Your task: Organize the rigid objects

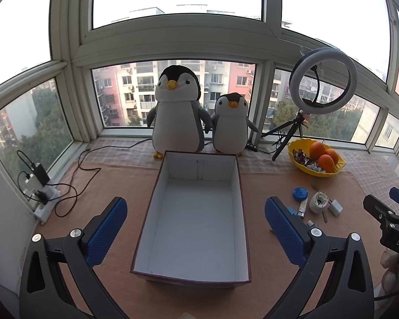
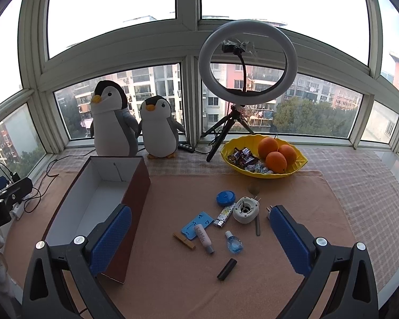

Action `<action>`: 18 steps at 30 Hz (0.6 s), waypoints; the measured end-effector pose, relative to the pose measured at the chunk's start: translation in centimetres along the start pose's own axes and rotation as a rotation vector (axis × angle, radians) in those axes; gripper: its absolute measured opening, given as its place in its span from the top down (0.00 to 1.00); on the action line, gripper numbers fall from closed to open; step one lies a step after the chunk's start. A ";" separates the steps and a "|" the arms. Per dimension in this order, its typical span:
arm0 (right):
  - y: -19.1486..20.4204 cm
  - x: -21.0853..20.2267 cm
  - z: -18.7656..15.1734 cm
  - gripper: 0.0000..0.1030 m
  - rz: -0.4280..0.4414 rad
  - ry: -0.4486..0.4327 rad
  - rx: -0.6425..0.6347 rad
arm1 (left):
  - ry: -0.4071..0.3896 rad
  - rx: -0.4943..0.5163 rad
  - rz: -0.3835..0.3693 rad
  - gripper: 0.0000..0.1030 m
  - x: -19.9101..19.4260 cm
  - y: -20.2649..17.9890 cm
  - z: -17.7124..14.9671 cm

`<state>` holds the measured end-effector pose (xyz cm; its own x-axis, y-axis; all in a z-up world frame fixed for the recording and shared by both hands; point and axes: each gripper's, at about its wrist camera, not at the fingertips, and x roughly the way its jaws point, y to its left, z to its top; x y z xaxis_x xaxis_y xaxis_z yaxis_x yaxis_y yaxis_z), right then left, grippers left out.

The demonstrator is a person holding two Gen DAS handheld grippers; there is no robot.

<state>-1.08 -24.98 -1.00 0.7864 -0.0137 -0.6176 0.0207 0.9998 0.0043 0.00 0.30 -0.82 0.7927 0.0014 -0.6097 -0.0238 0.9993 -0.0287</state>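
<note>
An empty cardboard box (image 1: 226, 212) (image 2: 135, 186), white inside and dark red outside, sits on the tan mat. My left gripper (image 1: 196, 228) hangs open above its near half. To the right of the box lies a cluster of small items: a blue round case (image 2: 225, 198), a white round device (image 2: 245, 209), a lighter (image 2: 224, 216), a blue card holder (image 2: 196, 226), a pink tube (image 2: 203, 239), a small blue bottle (image 2: 234, 243), a clothespin (image 2: 184, 241) and a black cylinder (image 2: 227, 269). My right gripper (image 2: 200, 239) is open above these items.
Two plush penguins (image 1: 177, 111) (image 1: 230, 125) stand behind the box. A ring light on a tripod (image 2: 248, 61) and a yellow bowl (image 2: 300, 166) of oranges and sweets sit at the back right. A power strip with cables (image 1: 40, 194) lies at the left edge.
</note>
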 end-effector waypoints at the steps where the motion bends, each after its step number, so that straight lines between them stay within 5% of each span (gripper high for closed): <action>1: 0.0 0.0 0.0 0.01 0.000 0.000 0.000 | 0.000 0.000 0.001 0.00 0.0 0.0 0.0; 18: 0.0 0.2 -0.3 0.01 0.003 0.004 0.000 | 0.005 0.003 -0.001 0.00 0.1 0.2 0.1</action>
<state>-1.11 -24.97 -1.31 0.7838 -0.0110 -0.6210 0.0186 0.9998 0.0057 0.11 0.52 -0.82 0.7893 0.0001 -0.6139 -0.0211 0.9994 -0.0270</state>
